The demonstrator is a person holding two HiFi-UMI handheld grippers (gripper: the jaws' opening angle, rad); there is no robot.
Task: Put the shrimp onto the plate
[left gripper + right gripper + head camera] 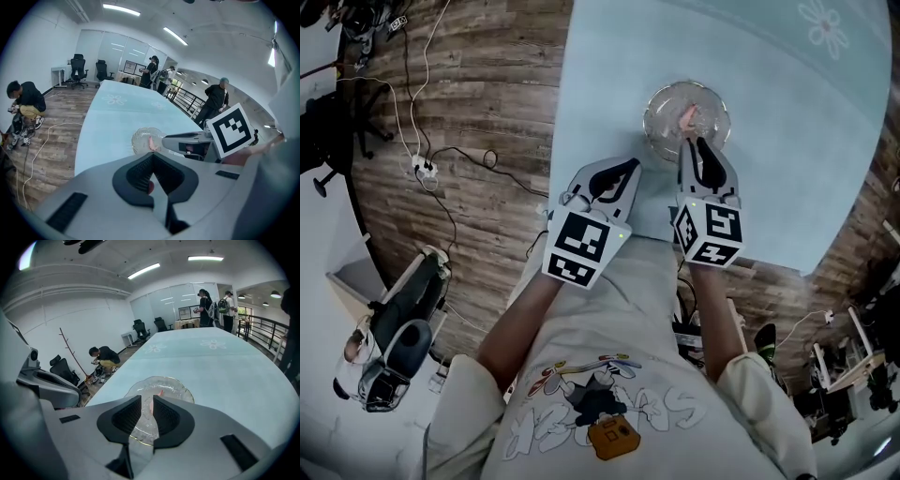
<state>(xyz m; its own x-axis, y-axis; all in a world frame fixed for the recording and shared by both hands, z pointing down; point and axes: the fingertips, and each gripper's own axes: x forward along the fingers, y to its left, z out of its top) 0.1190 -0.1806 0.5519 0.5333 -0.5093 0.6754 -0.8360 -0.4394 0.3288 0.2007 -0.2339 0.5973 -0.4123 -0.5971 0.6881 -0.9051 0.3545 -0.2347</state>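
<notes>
Since the shrimp [686, 118] is seen lying pink on the clear glass plate [652, 114], near its middle, the placing is judged all but done, with only a clean release left. The right tool [694, 142] is held over the plate's near rim, its jaws spread by a narrow gap. In the right gripper view the shrimp is seen through that gap and fills only part of it, so it appears not to be clamped, though contact with one pad cannot be ruled out. For the step to be done well, the jaws should first be widened a little more. The tool should then be lifted straight up and drawn back from the plate, so that the shrimp is not dragged and the plate is not nudged across the pale blue desk [787, 159]. The left tool [630, 167], its jaws pressed together with nothing made out in them, is held just left of the plate and is not needed.
</notes>
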